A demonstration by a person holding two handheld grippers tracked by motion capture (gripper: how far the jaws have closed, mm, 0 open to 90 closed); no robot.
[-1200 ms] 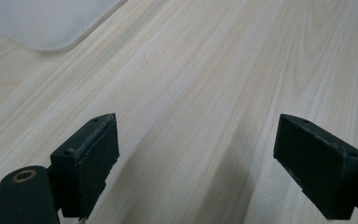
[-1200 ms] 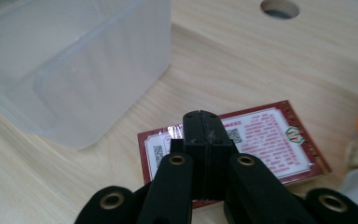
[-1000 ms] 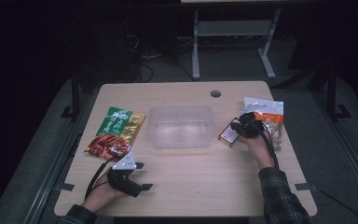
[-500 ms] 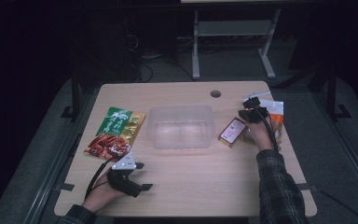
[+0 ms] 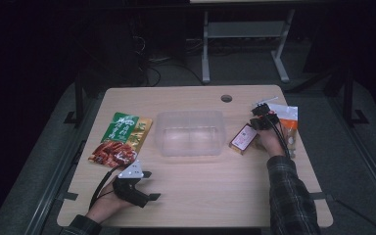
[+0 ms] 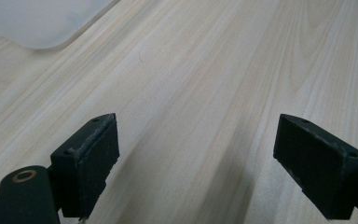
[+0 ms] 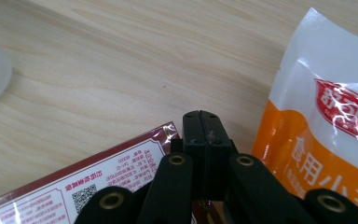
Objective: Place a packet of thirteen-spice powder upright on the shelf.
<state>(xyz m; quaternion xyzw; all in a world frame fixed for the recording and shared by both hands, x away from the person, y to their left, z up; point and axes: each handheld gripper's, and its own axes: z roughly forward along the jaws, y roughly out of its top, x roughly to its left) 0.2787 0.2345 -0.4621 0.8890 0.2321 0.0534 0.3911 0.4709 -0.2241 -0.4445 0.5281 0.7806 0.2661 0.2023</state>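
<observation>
1. Table (image 5: pixel 210 196): a light wooden top is seen from above, with a round hole (image 5: pixel 226 98) near its far edge.
2. A clear plastic container (image 5: pixel 190 132) is set near the middle of the table, and its pale corner is caught at the upper left of the left gripper view (image 6: pixel 42 21).
3. A green and red snack packet (image 5: pixel 121 139) is laid flat to the left of the container, apart from it.
4. A red-bordered packet (image 5: pixel 244 137) with a white printed back is laid just right of the container; its QR code and small print are seen in the right gripper view (image 7: pixel 93 186).
5. An orange and white pouch (image 5: pixel 286 117) is laid at the right side of the table, near the red-bordered packet; its red logo is seen in the right gripper view (image 7: pixel 335 140).
6. The left gripper (image 5: pixel 147 185) is held low at the near left of the table. Its jaws are spread wide apart over bare wood, with nothing between them (image 6: pixel 209 168).
7. The right gripper (image 5: pixel 263 120) is held between the red-bordered packet and the pouch. Its jaws are pressed flat together (image 7: pixel 204 135) above the edge of the red-bordered packet; whether the packet is touched cannot be told.
8. A plaid sleeve (image 5: pixel 291 196) is seen on the right forearm.
</observation>
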